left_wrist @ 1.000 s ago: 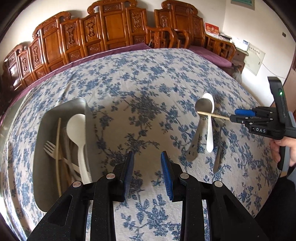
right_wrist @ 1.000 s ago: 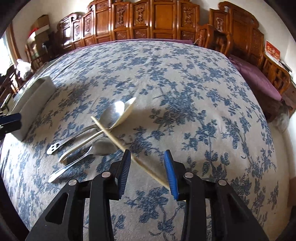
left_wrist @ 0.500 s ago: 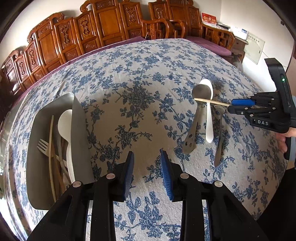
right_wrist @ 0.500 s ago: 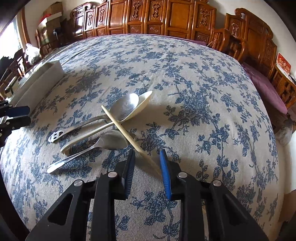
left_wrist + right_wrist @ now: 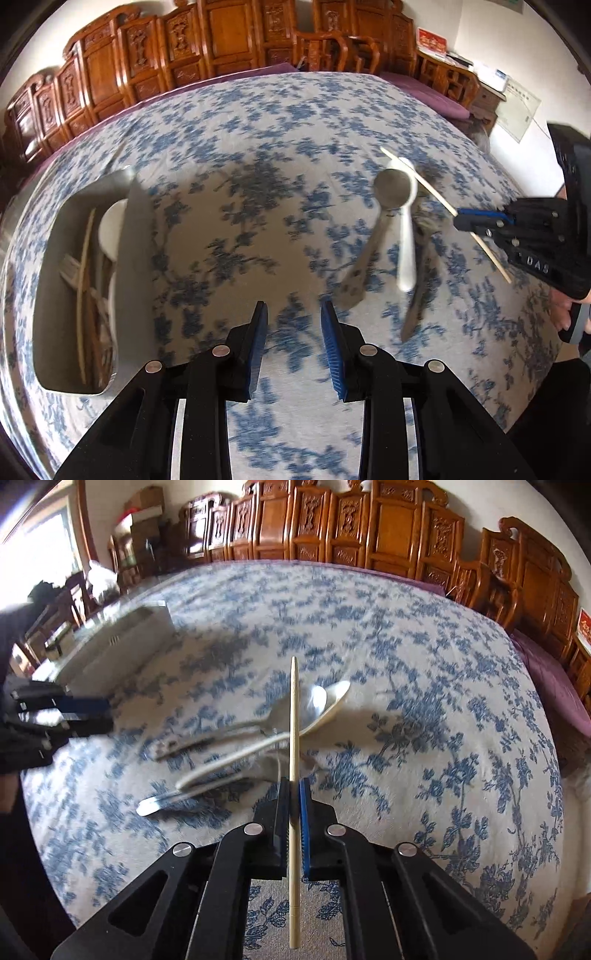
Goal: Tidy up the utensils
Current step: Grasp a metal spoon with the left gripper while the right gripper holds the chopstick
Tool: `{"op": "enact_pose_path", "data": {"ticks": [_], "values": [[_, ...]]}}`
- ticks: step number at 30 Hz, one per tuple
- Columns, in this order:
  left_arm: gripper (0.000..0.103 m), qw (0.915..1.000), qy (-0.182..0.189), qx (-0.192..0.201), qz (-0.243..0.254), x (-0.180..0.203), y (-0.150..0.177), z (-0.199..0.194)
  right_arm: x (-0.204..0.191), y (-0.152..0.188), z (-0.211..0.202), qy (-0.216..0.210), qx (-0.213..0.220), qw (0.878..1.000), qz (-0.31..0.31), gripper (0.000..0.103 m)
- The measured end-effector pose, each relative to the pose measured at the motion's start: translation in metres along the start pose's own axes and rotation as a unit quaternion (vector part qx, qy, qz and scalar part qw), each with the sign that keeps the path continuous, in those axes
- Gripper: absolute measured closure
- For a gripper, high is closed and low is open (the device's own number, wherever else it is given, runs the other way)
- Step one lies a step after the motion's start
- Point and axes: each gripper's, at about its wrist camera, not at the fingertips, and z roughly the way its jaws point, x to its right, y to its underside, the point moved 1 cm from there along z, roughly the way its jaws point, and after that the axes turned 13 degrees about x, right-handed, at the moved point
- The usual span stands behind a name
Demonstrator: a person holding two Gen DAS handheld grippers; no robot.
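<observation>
My right gripper (image 5: 294, 786) is shut on a pale wooden chopstick (image 5: 293, 738) and holds it above the tablecloth; it also shows in the left wrist view (image 5: 461, 219) with the chopstick (image 5: 424, 182). Below it lie a metal spoon (image 5: 384, 206), a white plastic spoon (image 5: 406, 236) and a smaller metal spoon (image 5: 421, 280). My left gripper (image 5: 293, 325) is open and empty over the cloth, between these and a metal tray (image 5: 135, 266) that holds a white spoon, a fork and chopsticks.
The round table wears a blue floral cloth (image 5: 258, 147). Carved wooden chairs (image 5: 184, 48) ring the far side. The tray also shows at the left in the right wrist view (image 5: 122, 642).
My right gripper has closed on the chopstick and lifted it off the spoons, turning it to point along the fingers. My left gripper has shifted slightly; both views blur with motion.
</observation>
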Motion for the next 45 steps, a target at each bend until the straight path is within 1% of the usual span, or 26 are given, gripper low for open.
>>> {"op": "enact_pose_path", "data": {"ticks": [3, 5, 9, 14, 16, 17, 19, 20, 24, 29, 34, 36, 37, 39, 45], "values": [[0.075, 0.9997, 0.014, 0.004, 0.018, 0.019, -0.008, 0.004, 0.008, -0.006, -0.011, 0.012, 0.021, 1.0, 0.013, 0.097], [0.075, 0.9993, 0.023, 0.005, 0.029, 0.031, -0.013, 0.008, 0.014, -0.007, -0.015, 0.025, 0.027, 0.999, 0.02, 0.097], [0.075, 0.9975, 0.043, 0.008, 0.055, 0.06, -0.024, 0.021, 0.03, -0.004, -0.018, 0.05, 0.026, 0.998, 0.037, 0.097], [0.075, 0.995, 0.061, 0.001, 0.079, 0.089, -0.032, 0.039, 0.045, 0.001, -0.016, 0.066, 0.017, 0.996, 0.057, 0.097], [0.075, 0.9941, 0.063, -0.002, 0.088, 0.099, -0.033, 0.046, 0.049, 0.002, -0.017, 0.069, 0.019, 0.995, 0.064, 0.097], [0.076, 0.9938, 0.062, -0.004, 0.092, 0.102, -0.034, 0.049, 0.051, 0.002, -0.017, 0.069, 0.02, 0.995, 0.067, 0.097], [0.082, 0.993, 0.062, -0.007, 0.1, 0.108, -0.035, 0.054, 0.053, 0.001, -0.018, 0.069, 0.022, 0.995, 0.072, 0.097], [0.083, 0.9925, 0.062, -0.008, 0.105, 0.111, -0.035, 0.056, 0.053, 0.001, -0.018, 0.069, 0.023, 0.995, 0.073, 0.097], [0.085, 0.9916, 0.058, -0.017, 0.114, 0.116, -0.034, 0.064, 0.054, 0.0, -0.018, 0.072, 0.025, 0.994, 0.075, 0.097], [0.086, 0.9909, 0.044, -0.03, 0.124, 0.119, -0.03, 0.072, 0.053, -0.003, -0.019, 0.069, 0.03, 0.994, 0.076, 0.097], [0.086, 0.9905, 0.042, -0.027, 0.128, 0.12, -0.031, 0.074, 0.051, -0.004, -0.018, 0.068, 0.029, 0.995, 0.073, 0.097], [0.096, 0.9896, 0.045, -0.026, 0.134, 0.121, -0.031, 0.074, 0.051, -0.004, -0.018, 0.067, 0.028, 0.995, 0.073, 0.097], [0.098, 0.989, 0.044, -0.025, 0.139, 0.122, -0.03, 0.074, 0.051, -0.004, -0.018, 0.068, 0.028, 0.995, 0.073, 0.097], [0.098, 0.9888, 0.037, -0.021, 0.143, 0.122, -0.03, 0.074, 0.052, -0.004, -0.018, 0.069, 0.029, 0.994, 0.077, 0.097], [0.099, 0.99, 0.038, 0.001, 0.136, 0.116, -0.034, 0.055, 0.048, -0.007, -0.016, 0.076, 0.029, 0.993, 0.083, 0.097]]}}
